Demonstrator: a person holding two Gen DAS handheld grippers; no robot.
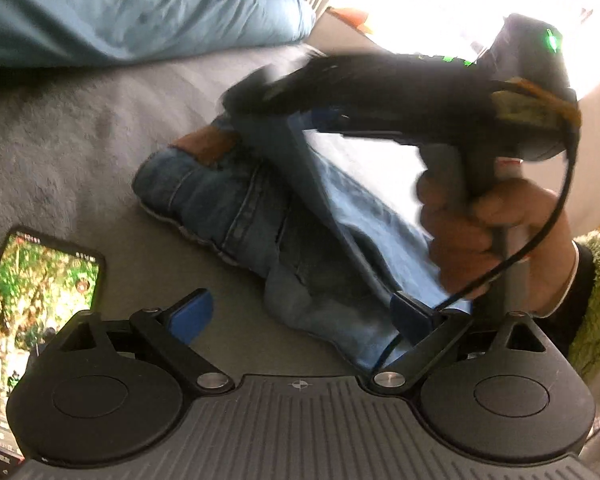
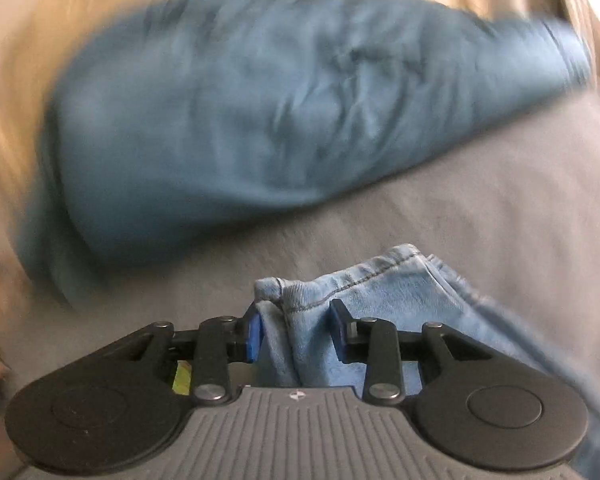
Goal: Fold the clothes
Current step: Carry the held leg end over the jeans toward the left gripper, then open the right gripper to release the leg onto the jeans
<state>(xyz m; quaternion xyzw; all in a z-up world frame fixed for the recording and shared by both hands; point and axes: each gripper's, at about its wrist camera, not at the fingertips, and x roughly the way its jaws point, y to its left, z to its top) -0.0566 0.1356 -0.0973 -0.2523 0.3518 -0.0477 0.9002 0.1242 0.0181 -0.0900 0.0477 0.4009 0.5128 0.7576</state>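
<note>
Blue jeans lie bunched on a grey bed cover. My left gripper stands wide open low over them; its right finger touches the denim's near edge and its left finger hangs over bare cover. In the left wrist view my right gripper, blurred and held by a hand, lifts a pale flap of the jeans in a taut sheet. The right wrist view shows a hemmed fold of the jeans filling the gap between the pads of my right gripper, which is shut on it.
A lit phone lies on the cover at the left, beside my left gripper. A blue pillow rests at the back of the bed. A green fleece sleeve is at the right, with a bright window behind.
</note>
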